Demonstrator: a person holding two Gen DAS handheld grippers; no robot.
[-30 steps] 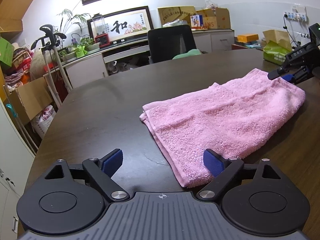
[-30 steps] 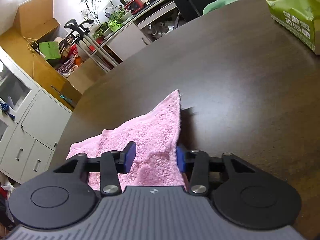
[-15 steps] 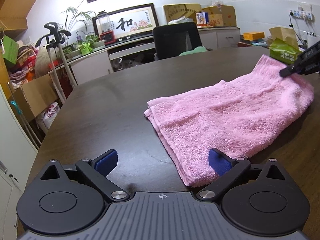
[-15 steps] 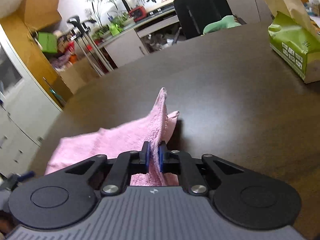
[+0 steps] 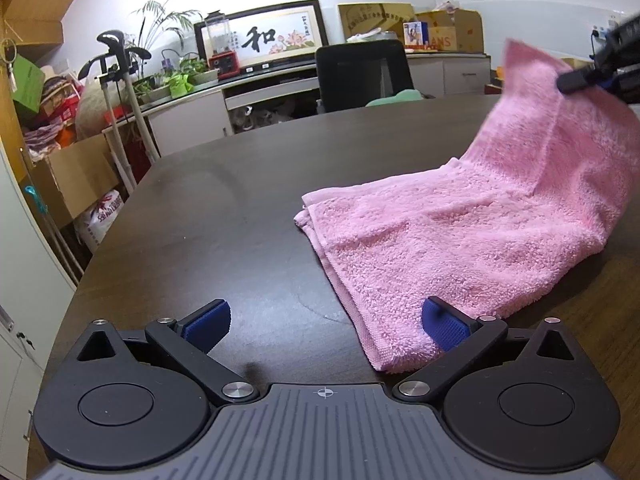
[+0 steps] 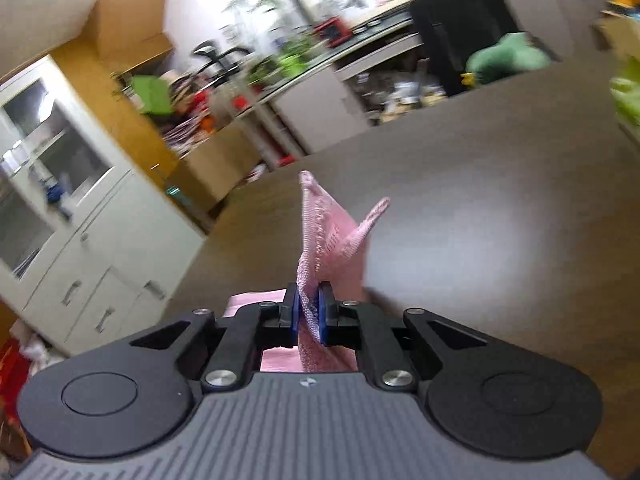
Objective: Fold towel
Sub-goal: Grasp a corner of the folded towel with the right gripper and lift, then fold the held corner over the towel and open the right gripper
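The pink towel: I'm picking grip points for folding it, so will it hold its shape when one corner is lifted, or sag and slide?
Probably floppy: the pink towel drapes from the raised corner pinched in the right tongs, its far end flat on the table. The looped terry looks grippy, so slipping seems unlikely. Its stacked layers may shift apart.

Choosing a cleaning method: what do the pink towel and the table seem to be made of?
Pink towel: terry cloth by the look, probably cotton; its surface shows looped fuzzy pile and a flat woven hem band. Table: dark brown wood or wood-look laminate, semi-gloss; faint grain and soft light glare show.
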